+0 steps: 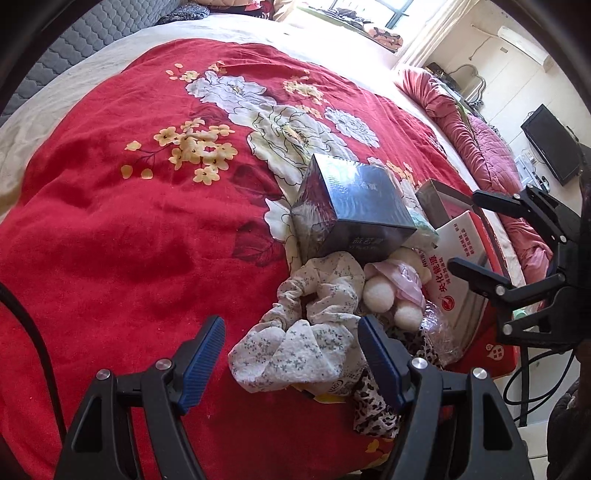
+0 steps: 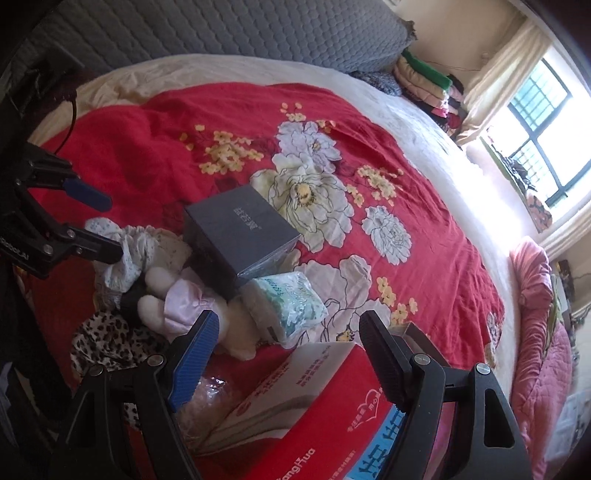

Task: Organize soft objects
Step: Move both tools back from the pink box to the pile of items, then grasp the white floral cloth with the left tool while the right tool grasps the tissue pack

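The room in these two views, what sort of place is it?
Most likely a lived-in home bedroom. A large bed with a red floral blanket and a grey quilted headboard fills both views, folded clothes are stacked beside a curtained window, and a pink quilt lies at the side.

Daylight pours in through the barred window with pale curtains [image 2: 535, 122], so strong in the right wrist view that the cream bedsheet edge [image 2: 476, 192] just below the window washes out to plain white glare. Away from the window the red floral blanket [image 1: 110, 229] is evenly lit and sharp in the left wrist view, with soft shadows in its folds, while in the right wrist view the things farthest from the window look dimmer and slightly hazy. Both views bulge like a fisheye, the bed curving steeply, and fade to black at the corners.
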Demonstrator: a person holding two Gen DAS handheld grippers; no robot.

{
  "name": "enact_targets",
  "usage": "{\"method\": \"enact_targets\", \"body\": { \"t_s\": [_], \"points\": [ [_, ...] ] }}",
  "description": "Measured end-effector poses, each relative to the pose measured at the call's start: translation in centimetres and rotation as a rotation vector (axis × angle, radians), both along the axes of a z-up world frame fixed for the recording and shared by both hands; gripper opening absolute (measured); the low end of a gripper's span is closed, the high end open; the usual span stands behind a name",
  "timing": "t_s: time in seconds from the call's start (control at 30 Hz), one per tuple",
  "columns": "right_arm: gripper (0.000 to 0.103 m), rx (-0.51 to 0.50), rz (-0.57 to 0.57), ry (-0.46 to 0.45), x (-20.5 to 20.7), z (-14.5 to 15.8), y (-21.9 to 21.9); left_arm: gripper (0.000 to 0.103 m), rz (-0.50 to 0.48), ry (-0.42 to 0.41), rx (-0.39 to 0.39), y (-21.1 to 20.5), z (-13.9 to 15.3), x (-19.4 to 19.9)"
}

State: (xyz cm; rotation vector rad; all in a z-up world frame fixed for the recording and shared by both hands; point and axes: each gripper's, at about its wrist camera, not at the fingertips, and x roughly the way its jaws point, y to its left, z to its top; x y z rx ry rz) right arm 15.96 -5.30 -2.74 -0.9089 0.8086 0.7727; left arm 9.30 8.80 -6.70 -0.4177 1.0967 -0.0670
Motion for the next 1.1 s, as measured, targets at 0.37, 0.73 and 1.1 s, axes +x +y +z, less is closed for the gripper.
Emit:
{"method": "enact_targets", "body": {
  "t_s": [0.37,0.73,1.1],
  "points": [
    [0.08,-0.125,0.045,0.078,2.8,-3.6,2.4,0.074,-0.031,-0.003,-0.017,-0.5,-0.6,0.8],
    [0.041,-0.079,-0.033,0.185,6.1,-4.6,2.0,0.074,-0.011,0.008,-0.075,0.7,-2.1,1.9],
    [0.027,-0.116,-0.042,0.144,6.8,-5.7,3.0,0.074,0.003,0.0,-0.124,1.3,-3.1,2.7]
  ]
}}
